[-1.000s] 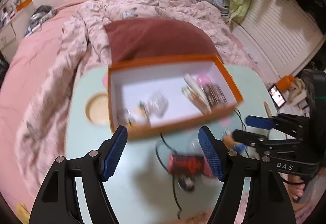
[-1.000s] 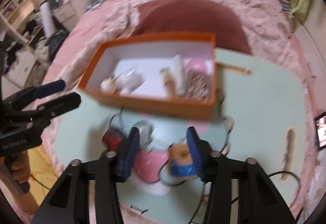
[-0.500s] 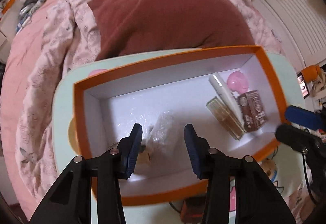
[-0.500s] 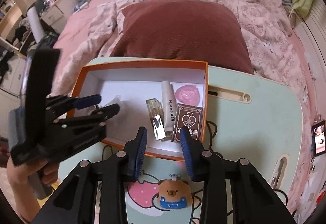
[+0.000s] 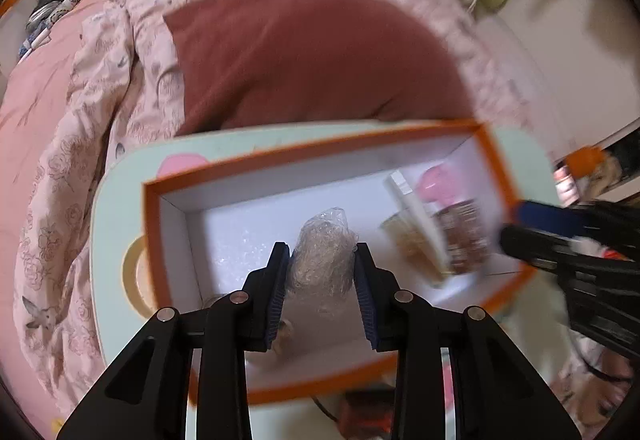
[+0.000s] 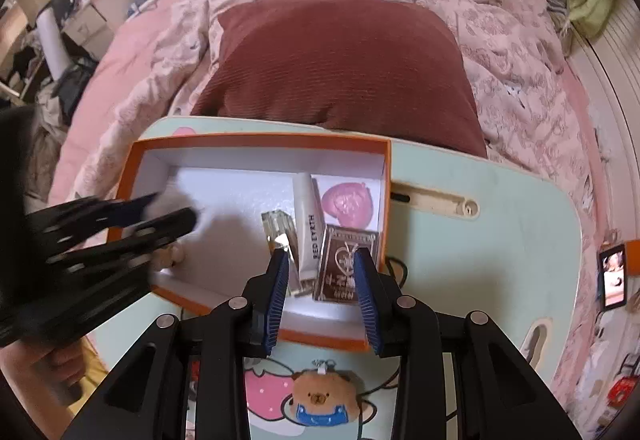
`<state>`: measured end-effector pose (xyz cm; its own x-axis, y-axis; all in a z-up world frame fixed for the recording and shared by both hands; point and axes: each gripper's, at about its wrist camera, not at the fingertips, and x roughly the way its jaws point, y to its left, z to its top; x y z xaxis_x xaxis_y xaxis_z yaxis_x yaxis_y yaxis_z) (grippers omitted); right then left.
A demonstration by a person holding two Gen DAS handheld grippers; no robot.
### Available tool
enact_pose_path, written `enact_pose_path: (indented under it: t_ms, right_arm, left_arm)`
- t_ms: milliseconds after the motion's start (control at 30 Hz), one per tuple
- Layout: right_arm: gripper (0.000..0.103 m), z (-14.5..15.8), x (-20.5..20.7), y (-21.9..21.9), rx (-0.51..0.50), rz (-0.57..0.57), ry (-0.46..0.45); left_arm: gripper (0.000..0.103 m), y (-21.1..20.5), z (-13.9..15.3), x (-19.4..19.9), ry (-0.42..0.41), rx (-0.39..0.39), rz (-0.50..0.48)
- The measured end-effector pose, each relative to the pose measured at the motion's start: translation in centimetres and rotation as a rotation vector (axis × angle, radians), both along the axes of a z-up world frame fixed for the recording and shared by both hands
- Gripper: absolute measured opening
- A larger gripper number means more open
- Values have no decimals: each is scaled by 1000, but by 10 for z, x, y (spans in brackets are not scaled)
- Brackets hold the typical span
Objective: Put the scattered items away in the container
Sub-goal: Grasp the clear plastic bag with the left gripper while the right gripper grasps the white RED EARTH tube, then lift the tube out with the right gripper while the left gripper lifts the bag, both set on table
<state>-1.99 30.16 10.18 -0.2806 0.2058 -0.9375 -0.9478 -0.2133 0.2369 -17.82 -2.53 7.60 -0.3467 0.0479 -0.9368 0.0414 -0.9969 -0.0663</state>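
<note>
The left gripper [image 5: 321, 282] has just been closing on the crinkly plastic bag [image 5: 325, 255] in the box [image 5: 280, 155], pads touching its sides; looks light, squishy and slippery, so I'd grab mid-bulge, while the right gripper [image 6: 321, 287] hangs part-open, empty.

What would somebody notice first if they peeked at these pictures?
Probably the orange box on the pale green table, already holding a pink heart and a white tube. Then the left gripper, down inside it with a crinkly plastic bundle between its fingers, and the big red pillow behind.
</note>
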Motion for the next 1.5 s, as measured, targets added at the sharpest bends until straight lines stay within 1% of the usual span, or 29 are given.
enact_pose_path:
  t_ms: [100,133,167,200,267,300,400,500,700,767,833,933,1000,1133,1233,1333,1433,1500]
  right_arm:
    - [33,-8,-17,13,-13,33,-56]
    - [29,-12,-23,18,-24,49,-64]
    - [22,-17,-29,22,-40,66,-62]
    - [19,-22,-35,27,-61,87,-59]
    - [18,-31,-44,35,-86,108,-71]
    - [18,-35,-48,38,-92,109,-94]
    - [18,-48,-52,44,-124,106,-139]
    - [18,-68,-54,52,-203,111,-156]
    - [18,-67,-56,49,-184,109,-184]
    - [17,-66,-52,47,-178,89,-163]
    - [17,-61,-46,45,-165,70,-103]
    - [17,-43,-35,37,-125,46,-30]
    - [17,-26,-26,30,-97,42,26]
    - [17,13,-16,0,-8,79,104]
    - [17,30,-15,-31,1,133,147]
    - [17,33,-17,-65,11,178,164]
    - [17,18,-15,-87,-41,204,175]
    - [17,6,-14,-99,-63,211,152]
  left_arm:
    - [34,3,26,18,53,33,-36]
    - [34,4,34,25,69,46,-48]
    - [34,3,38,31,79,56,-55]
    - [34,1,41,36,85,64,-59]
    - [34,-1,48,47,102,74,-62]
    - [34,-1,50,52,108,75,-63]
    - [34,-1,54,64,119,66,-69]
    - [34,-4,54,68,121,65,-71]
    - [34,-9,47,69,123,89,-60]
    - [34,-9,45,71,118,89,-61]
    - [34,-10,44,73,113,87,-60]
    - [34,-12,47,78,119,89,-53]
    - [34,-13,50,83,131,103,-53]
    - [34,-11,55,97,144,115,-70]
    - [34,-7,52,112,143,111,-81]
    - [34,-5,41,128,128,121,-86]
    - [34,-2,21,144,99,107,-85]
    - [34,-2,8,151,86,103,-61]
